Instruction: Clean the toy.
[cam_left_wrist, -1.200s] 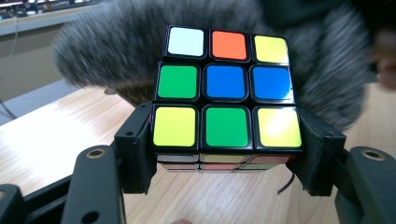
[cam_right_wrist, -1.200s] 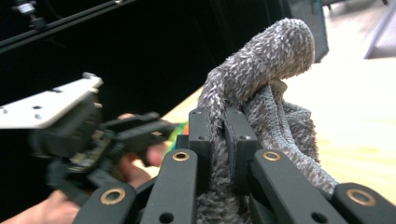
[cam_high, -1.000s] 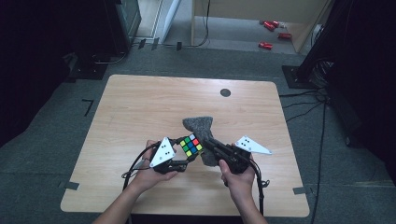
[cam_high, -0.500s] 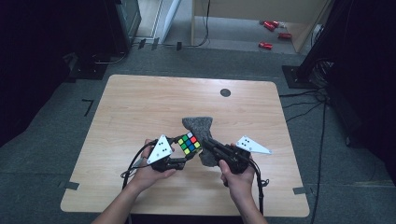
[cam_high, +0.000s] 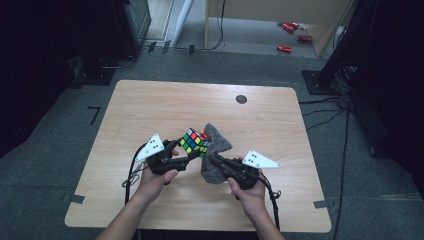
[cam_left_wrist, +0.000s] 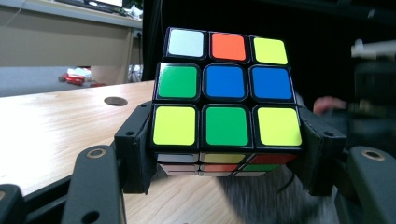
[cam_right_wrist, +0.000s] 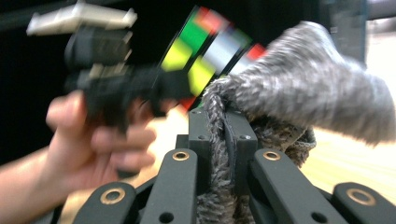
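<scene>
Clamping the puzzle cube (cam_left_wrist: 226, 100) by its lowest layer, the left gripper (cam_high: 186, 156) holds it lifted off the table (cam_high: 150, 110), coloured faces exposed, probably so they can be wiped. The right gripper (cam_high: 214, 161) is pinched tight on a fold of grey cloth (cam_right_wrist: 299, 93), which bunches up against the cube's far side. Each tool steadies one thing, so cloth can rub cube without either slipping.
</scene>
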